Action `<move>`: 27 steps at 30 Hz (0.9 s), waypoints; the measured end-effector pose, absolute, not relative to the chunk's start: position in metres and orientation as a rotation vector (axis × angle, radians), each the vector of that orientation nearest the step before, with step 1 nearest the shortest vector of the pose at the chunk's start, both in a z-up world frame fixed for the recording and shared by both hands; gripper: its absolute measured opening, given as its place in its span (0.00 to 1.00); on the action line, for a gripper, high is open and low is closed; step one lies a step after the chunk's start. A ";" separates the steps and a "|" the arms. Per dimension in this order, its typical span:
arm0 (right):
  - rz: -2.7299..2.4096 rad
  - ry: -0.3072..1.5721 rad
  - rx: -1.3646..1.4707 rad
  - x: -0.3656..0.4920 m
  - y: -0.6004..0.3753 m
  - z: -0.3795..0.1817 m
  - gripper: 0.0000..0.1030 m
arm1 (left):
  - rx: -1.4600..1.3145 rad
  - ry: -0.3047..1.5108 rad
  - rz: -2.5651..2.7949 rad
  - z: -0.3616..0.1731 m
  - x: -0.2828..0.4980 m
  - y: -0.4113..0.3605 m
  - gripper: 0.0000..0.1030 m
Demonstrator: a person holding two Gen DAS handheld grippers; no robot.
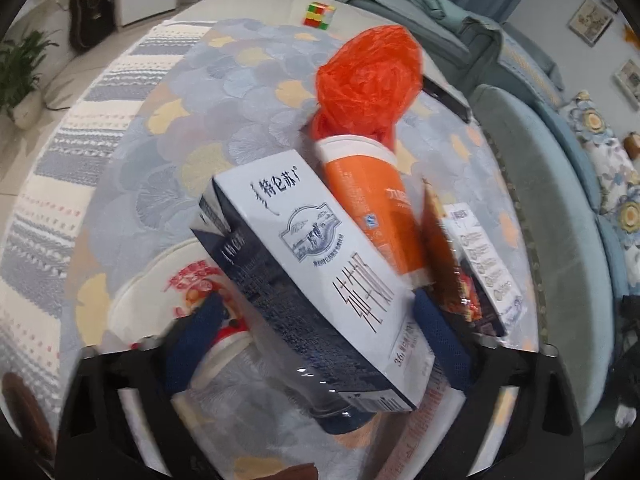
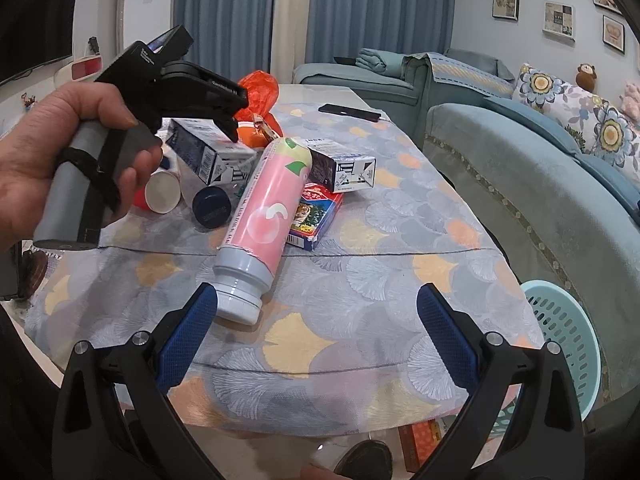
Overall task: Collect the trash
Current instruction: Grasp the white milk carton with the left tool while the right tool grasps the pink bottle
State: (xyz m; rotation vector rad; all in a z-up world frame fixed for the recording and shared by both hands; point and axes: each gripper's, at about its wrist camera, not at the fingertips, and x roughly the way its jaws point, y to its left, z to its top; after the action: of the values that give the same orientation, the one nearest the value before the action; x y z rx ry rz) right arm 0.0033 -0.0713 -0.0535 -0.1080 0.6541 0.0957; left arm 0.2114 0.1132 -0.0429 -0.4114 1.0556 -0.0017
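Observation:
My left gripper [image 1: 316, 320] is shut on a white and dark blue milk carton [image 1: 304, 280], held tilted above the table; the carton also shows in the right wrist view [image 2: 208, 152]. Behind it lie an orange cup [image 1: 372, 204] and a crumpled orange plastic bag [image 1: 368, 80]. My right gripper [image 2: 316, 320] is open and empty above the table's near edge. A pink bottle [image 2: 264, 216] lies on its side just ahead of its left finger [image 2: 188, 336]. A second milk carton [image 2: 344, 168], a colourful card box [image 2: 316, 216], a paper cup [image 2: 162, 192] and a dark blue lid [image 2: 211, 206] lie beyond.
A turquoise basket [image 2: 568, 336] stands on the floor right of the table, by the teal sofa [image 2: 540, 208]. A black phone [image 2: 348, 112] lies at the far table edge. A Rubik's cube [image 1: 320, 14] sits at the far end. A patterned cloth [image 2: 360, 280] covers the table.

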 end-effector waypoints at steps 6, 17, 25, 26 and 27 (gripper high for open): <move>0.084 0.660 -0.113 0.006 -0.071 -0.055 0.93 | -0.376 1.024 -0.080 -0.034 0.205 0.109 0.43; 0.119 0.693 -0.041 0.050 -0.052 -0.052 0.93 | -0.288 1.027 -0.111 -0.036 0.194 0.106 0.39; 0.104 0.753 -0.001 0.090 -0.033 -0.072 0.88 | -0.285 1.000 -0.134 -0.027 0.186 0.111 0.38; 0.102 0.770 0.003 0.095 -0.033 -0.076 0.79 | -0.285 0.997 -0.137 -0.025 0.186 0.111 0.38; 0.094 0.810 0.001 0.102 -0.032 -0.081 0.72 | -0.286 0.995 -0.139 -0.024 0.185 0.112 0.38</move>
State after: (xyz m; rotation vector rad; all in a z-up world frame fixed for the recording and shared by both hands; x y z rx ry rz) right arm 0.1015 -0.0320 -0.0813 0.0013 0.8097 0.0944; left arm 0.1848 0.1123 -0.0241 -0.2858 0.9954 -0.1395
